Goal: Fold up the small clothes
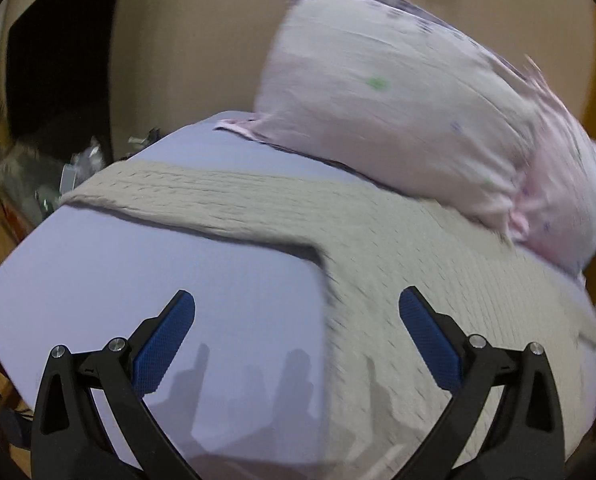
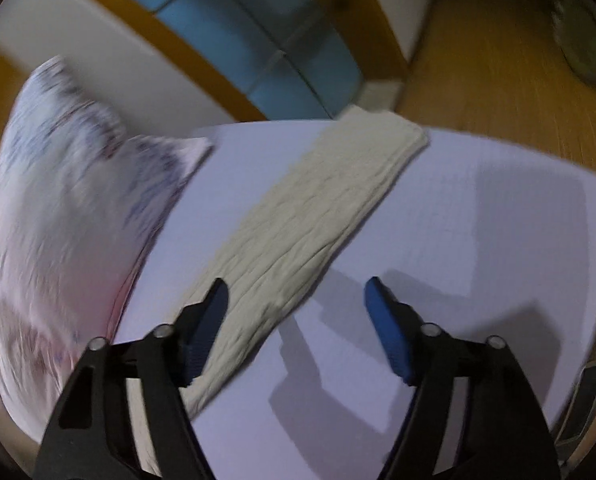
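Evidently, the beige knit garment (image 1: 378, 248) was spread across the bed (image 1: 178, 264); both the left gripper (image 1: 297, 312) and the right gripper (image 2: 296, 300) were held wide open, empty; a sleeve had next to be grasped.

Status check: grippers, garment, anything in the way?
Left gripper open, empty. Right gripper open, empty. Beige knit garment flat on bed, sleeve out. Pillow overlaps its far edge.

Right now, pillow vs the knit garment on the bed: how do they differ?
The pillow is plump and rises well above the lavender sheet; the beige knit garment lies flat. The pillow is pale pink with a small scattered print; the garment is plain beige with a ribbed texture. In the right wrist view the garment's sleeve stretches out long and narrow beside the bulky pillow. Both rest on the same sheet, untouched by either tool.
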The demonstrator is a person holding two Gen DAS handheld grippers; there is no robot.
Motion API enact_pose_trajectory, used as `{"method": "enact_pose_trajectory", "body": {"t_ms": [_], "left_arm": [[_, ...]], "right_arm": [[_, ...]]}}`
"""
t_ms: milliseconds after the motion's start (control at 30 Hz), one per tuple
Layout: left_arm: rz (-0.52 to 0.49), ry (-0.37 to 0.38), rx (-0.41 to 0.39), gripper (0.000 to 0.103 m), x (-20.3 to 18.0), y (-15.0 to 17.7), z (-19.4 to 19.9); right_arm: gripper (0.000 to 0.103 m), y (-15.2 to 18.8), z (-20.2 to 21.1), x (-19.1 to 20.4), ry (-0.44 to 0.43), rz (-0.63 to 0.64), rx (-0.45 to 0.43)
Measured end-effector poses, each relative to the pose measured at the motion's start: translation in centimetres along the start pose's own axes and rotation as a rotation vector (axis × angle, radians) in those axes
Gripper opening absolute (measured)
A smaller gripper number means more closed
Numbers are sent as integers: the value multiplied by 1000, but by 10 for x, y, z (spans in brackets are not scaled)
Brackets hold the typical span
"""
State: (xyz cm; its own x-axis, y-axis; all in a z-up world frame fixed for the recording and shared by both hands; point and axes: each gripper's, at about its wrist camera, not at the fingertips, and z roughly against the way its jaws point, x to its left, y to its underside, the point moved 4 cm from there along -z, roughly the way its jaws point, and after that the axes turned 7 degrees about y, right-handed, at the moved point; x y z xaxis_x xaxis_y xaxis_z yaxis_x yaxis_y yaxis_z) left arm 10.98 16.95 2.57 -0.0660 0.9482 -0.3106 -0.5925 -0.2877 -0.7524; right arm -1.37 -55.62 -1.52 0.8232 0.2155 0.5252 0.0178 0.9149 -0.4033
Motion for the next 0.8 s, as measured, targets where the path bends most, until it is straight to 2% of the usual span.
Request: {"method": "enact_pose_trajectory", "body": {"t_ms": [100,133,167,233,300,400,500,600,633,700,733,767,800], "left_arm": [[75,-18,4,102,26,-10,-6],[105,-18,6,102,36,-14,-9],[133,-19,6,102,45,-16,-9],[199,-5,1,102,64,-22,-11],[277,8,-2,102,81,-28,-15],[379,33,-8,102,103,-33,-20],[496,20,12,102,127,-37,-31],[562,13,4,102,140,-43,-33],[583,5,10,102,144,-45,-34],[614,-7,11,102,151,-49,-37],[632,-20,14,102,154,-52,-39],[646,-30,17,102,157,-54,-41],[664,-39,13,102,161,-57,-42]], "right_arm": [[48,-12,-4,1,13,-35,-36],[32,-17,-7,1,18,-50,-45],[8,-20,-12,0,23,-62,-44],[8,-31,-21,-4,16,-78,-45],[7,-30,-7,7,1,-40,-102],[7,-6,38,72,-102,171,-239],[7,65,87,167,-304,452,-262],[7,149,111,240,-475,695,-203],[7,193,116,266,-537,801,-152],[10,268,111,299,-599,979,-35],[16,318,104,311,-622,1094,74],[27,350,97,316,-625,1160,158],[33,383,90,317,-615,1222,246]]}}
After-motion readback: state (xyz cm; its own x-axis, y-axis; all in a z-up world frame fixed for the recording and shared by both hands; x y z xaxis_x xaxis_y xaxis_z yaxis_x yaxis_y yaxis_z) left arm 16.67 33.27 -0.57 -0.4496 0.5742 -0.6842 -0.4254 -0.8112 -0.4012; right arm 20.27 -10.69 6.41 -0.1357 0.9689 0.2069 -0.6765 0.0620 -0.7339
